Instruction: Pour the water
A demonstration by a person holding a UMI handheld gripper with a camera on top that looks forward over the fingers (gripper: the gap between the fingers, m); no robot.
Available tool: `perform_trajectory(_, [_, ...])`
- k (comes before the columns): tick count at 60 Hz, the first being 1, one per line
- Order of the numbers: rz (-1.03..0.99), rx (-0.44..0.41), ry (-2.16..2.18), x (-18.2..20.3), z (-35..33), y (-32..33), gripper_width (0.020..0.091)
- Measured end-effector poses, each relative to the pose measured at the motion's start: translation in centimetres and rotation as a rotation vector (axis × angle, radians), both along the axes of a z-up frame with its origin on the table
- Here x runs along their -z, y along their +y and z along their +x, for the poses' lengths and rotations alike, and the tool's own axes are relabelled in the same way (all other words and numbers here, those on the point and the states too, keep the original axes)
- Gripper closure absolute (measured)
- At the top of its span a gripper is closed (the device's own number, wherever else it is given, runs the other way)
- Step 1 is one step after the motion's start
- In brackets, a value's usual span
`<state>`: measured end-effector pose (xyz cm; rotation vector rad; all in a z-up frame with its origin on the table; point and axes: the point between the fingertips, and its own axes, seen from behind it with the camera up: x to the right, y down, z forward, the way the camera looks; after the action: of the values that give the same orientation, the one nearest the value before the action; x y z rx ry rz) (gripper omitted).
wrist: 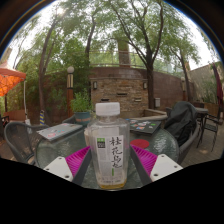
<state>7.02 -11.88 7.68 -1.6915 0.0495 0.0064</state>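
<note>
Gripper view, from left to right: far off to the left there is a red thing (8, 80) — maybe an umbrella, too small to tell. Near it stands a dark metal chair (18, 138) with a curved back. Next comes a grey surface (57, 131), flat and pale.

In the middle is the bottle (107, 143). It is clear plastic with a white cap on top. The drink inside looks pale yellow and fills it nearly up to the neck. A label with green and dark writing wraps the lower part. The bottle stands up straight.

The claw (107, 160) has its two pink pads, one on each side of the bottle. The left pad (78, 157) and the right pad (141, 157) both sit right against the bottle's sides, so the claw is clenched on the bottle — it looks held up above the glass surface (150, 127) behind it.

Behind the bottle is a brick wall (120, 90) and tall green trees (140, 30). To the right is another dark chair (182, 122).
</note>
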Motion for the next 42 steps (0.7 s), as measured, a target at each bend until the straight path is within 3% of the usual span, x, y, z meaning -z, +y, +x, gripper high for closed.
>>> perform_trajectory(7, [-0.003, -0.022, 0.023, -0.3, -0.7, 2.0, 0.0284])
perform_trajectory(9, [-0.009, -0.023, 0.022, -0.3, -0.7, 2.2, 0.0363])
perform_trajectory(10, [-0.011, -0.018, 0.017, -0.2, -0.6, 2.3, 0.0456])
perform_trajectory(11, [-0.015, -0.010, 0.010, 0.2, -0.5, 2.4, 0.0470])
perform_trajectory(21, [0.031, 0.006, 0.011, -0.2, -0.4, 2.5, 0.0502])
perform_trajectory(32, [-0.015, 0.026, -0.050, 0.1, 0.5, 3.4, 0.0637])
perform_trajectory(42, [-0.081, 0.083, -0.443, -1.9, 6.2, 7.2, 0.0639])
